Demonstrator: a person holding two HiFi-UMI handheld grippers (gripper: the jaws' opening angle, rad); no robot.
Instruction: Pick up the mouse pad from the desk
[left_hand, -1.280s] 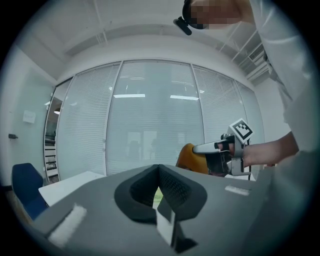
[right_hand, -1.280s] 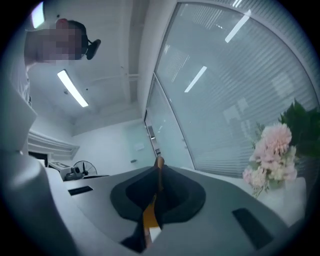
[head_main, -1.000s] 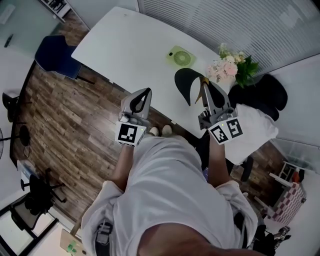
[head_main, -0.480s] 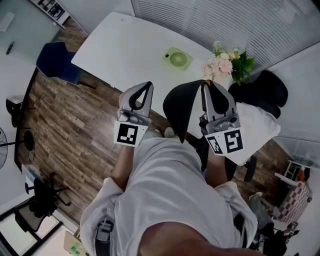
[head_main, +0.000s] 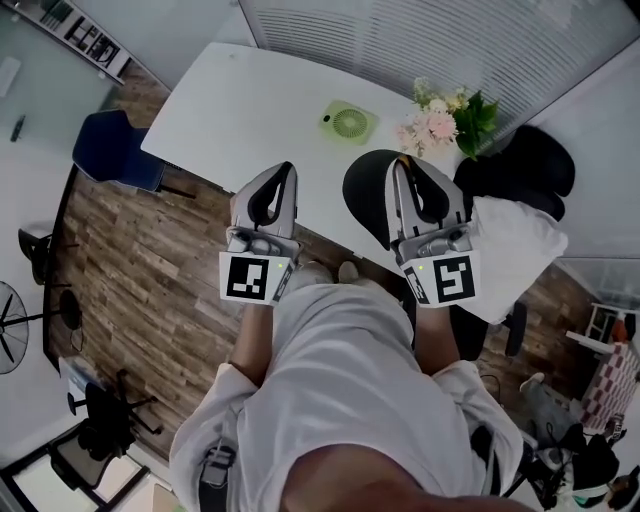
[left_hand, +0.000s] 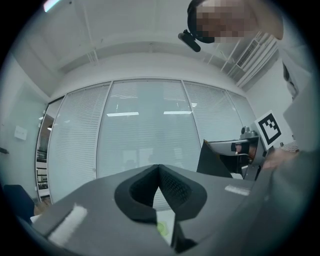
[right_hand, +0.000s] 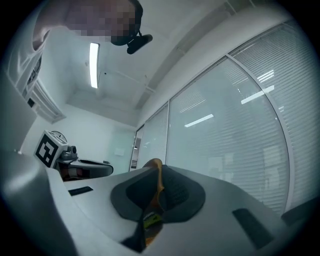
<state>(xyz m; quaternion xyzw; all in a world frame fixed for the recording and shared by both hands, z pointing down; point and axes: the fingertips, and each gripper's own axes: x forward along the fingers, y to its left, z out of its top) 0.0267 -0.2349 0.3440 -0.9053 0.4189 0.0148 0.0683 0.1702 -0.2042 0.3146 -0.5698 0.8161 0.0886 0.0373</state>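
Note:
The black mouse pad (head_main: 365, 198) hangs in the air above the near edge of the white desk (head_main: 250, 100). My right gripper (head_main: 398, 162) is shut on its right edge. In the right gripper view the pad shows edge-on as a thin brownish strip (right_hand: 155, 190) pinched between the jaws of the right gripper (right_hand: 157, 167). My left gripper (head_main: 288, 168) hovers level to the pad's left, apart from it, jaws shut with nothing in them. The left gripper view shows its closed tips (left_hand: 159, 170) and the dark pad (left_hand: 214, 161) off to the right.
A green desk fan (head_main: 350, 122) and a bunch of flowers (head_main: 440, 125) stand at the desk's far side. A blue chair (head_main: 115, 150) is at the desk's left end, and a black chair (head_main: 520, 170) with a white cloth (head_main: 515, 250) stands at the right. Wooden floor lies below.
Both grippers have risen. The right one rolled and lifted the mouse pad off the desk, so the pad now hangs from its jaws. The left gripper stayed shut.

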